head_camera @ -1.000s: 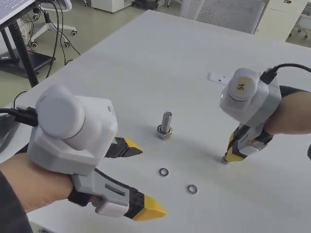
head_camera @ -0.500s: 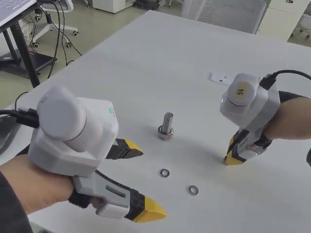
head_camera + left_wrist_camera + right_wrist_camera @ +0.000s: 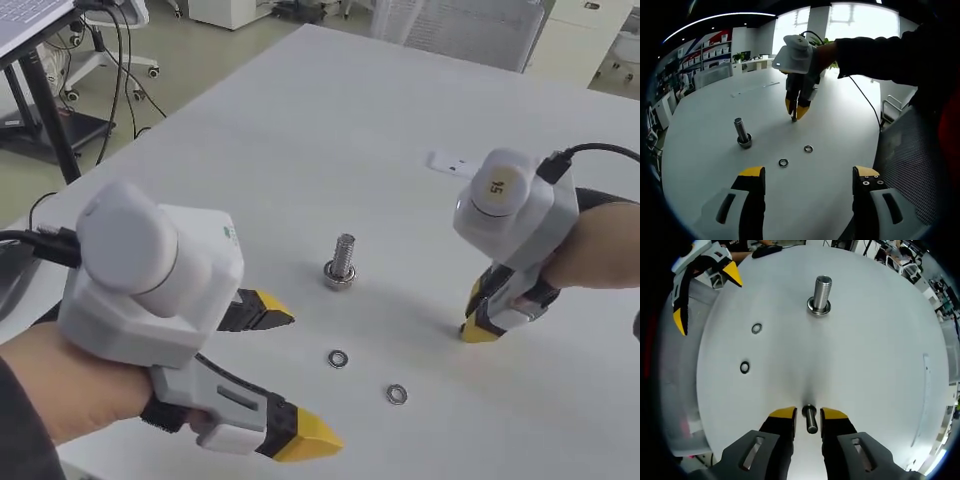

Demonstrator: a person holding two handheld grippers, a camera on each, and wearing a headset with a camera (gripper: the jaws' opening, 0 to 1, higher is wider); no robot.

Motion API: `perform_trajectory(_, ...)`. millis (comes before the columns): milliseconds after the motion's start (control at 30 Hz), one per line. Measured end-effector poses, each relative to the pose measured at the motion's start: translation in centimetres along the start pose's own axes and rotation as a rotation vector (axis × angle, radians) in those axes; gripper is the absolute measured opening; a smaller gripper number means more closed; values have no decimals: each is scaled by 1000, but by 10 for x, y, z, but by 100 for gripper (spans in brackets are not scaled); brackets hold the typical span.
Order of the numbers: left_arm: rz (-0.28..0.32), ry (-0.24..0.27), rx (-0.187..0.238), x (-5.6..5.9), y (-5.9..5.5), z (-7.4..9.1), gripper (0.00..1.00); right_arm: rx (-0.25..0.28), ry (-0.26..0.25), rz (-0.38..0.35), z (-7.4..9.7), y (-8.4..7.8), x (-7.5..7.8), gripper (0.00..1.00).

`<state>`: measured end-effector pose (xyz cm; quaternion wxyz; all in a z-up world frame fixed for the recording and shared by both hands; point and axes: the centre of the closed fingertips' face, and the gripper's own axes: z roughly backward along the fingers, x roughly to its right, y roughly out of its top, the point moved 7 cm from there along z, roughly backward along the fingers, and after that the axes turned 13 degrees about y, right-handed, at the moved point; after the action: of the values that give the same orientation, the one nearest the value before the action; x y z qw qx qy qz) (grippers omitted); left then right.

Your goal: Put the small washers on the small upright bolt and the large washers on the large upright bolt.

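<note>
The left gripper (image 3: 293,372) hovers nearest, fingers spread wide and empty, likely readied for the two small washers (image 3: 338,358) lying flat on the bench (image 3: 300,150) just beyond. Farther off, the large bolt (image 3: 342,262) stands thread-up. The right gripper (image 3: 478,322) pinches the small bolt (image 3: 810,419), axis about vertical, lower end at the bench, seemingly steadying it
</note>
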<state>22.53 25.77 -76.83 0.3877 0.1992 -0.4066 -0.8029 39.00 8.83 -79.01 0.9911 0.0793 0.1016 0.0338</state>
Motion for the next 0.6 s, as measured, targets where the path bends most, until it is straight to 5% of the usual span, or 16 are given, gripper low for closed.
perform_trajectory(600,-7,-2,0,1,1,-1,70,44,-11,-33,11,-9,-3,34)
